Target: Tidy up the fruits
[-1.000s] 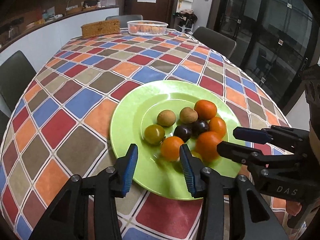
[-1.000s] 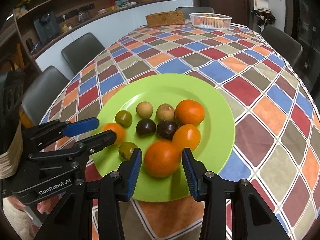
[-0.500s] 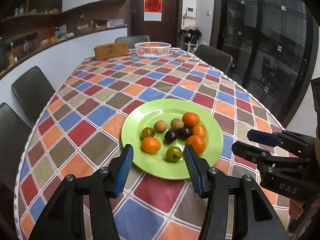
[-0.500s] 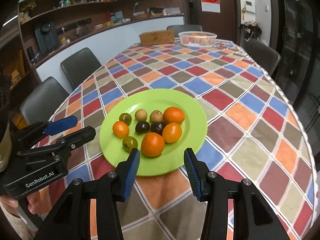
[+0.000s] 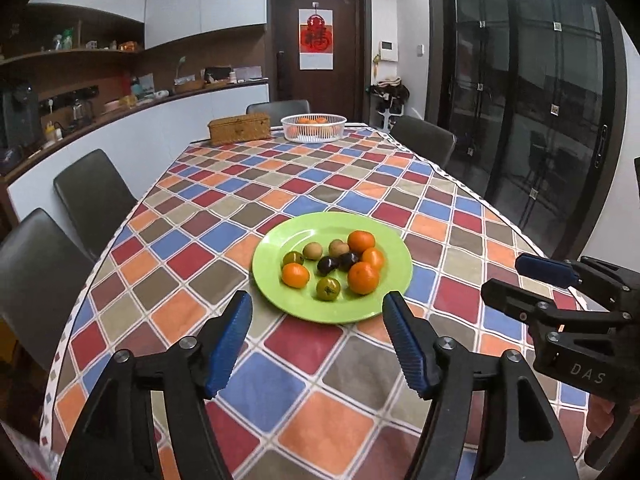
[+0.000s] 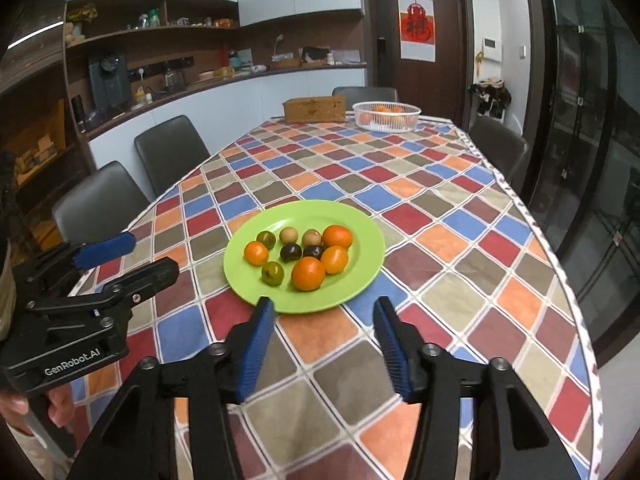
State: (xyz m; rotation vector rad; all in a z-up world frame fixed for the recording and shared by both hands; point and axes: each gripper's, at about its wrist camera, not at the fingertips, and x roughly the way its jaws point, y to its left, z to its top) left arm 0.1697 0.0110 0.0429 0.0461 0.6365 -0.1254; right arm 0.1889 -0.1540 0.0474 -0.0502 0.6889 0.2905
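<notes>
Nine fruits are sitting clustered on the green plate (image 5: 276, 292): four oranges (image 5: 363, 277), two green ones (image 5: 328, 288), two dark plums (image 5: 327, 265), two tan ones (image 5: 312, 251). Left gripper (image 5: 316, 340) is hovering on the near side of the plate, jaws opening, nothing between them. Right gripper (image 6: 324, 338) is also hovering at the plate's near rim, jaws opening and empty. Beyond the plate, at the counter's (image 5: 192, 240) far end, a white basket (image 5: 313, 128) is holding more oranges beside a wicker box (image 5: 239, 129).
</notes>
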